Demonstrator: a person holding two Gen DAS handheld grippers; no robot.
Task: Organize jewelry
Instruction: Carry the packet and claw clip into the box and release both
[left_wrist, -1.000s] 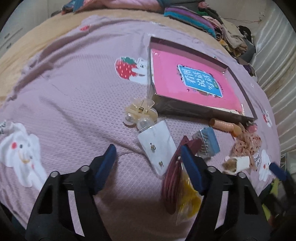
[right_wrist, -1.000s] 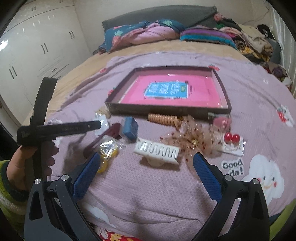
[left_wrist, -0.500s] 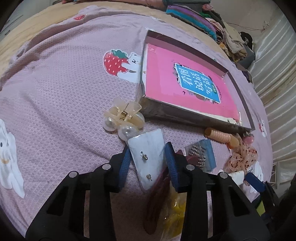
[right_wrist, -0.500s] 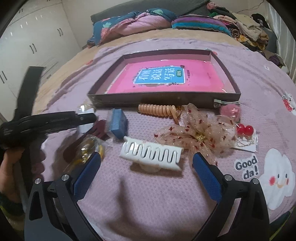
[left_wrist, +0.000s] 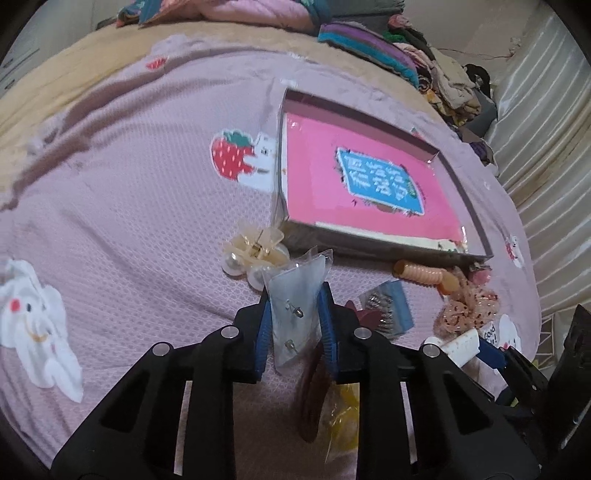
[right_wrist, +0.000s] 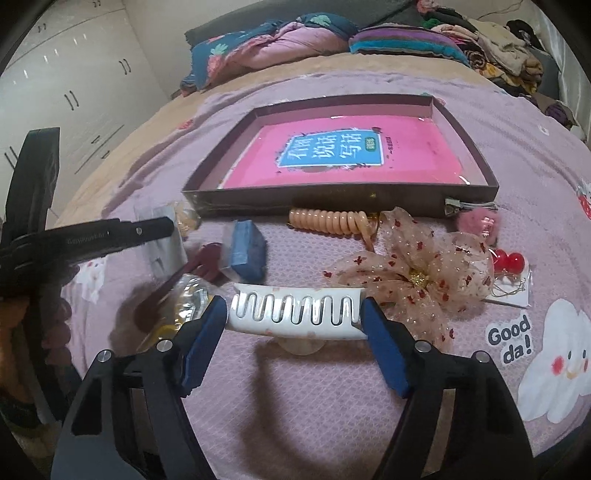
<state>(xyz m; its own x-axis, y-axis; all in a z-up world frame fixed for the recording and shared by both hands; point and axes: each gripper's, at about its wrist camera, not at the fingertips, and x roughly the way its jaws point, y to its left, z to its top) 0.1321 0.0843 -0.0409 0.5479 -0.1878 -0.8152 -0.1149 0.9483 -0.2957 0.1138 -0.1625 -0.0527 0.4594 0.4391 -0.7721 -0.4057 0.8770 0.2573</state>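
My left gripper (left_wrist: 295, 326) is shut on a clear packet of stud earrings (left_wrist: 295, 291) and holds it just above the purple bedspread. In the right wrist view that packet (right_wrist: 162, 254) hangs under the left gripper's tip. My right gripper (right_wrist: 295, 321) has its jaws closing around a white hair claw (right_wrist: 295, 314) lying on the bed, and its blue pads touch both ends. Beyond lies a shallow brown box (right_wrist: 332, 201) with a pink book inside; in the left wrist view its rim (left_wrist: 476, 221) is at the right.
A pearl claw clip (left_wrist: 255, 254) lies by the box corner. An orange coil tie (right_wrist: 325, 221), blue packet (right_wrist: 247, 251), tulle bow (right_wrist: 413, 273), cherry earrings (right_wrist: 511, 260), pink pom clip (right_wrist: 476, 221), dark red headband (right_wrist: 177, 280) and yellow packet (right_wrist: 184, 306) crowd the bed before the box.
The left gripper moved onto the earring packet, closed on it and raised it a little. The right gripper came down to the white claw and its jaws narrowed around it.
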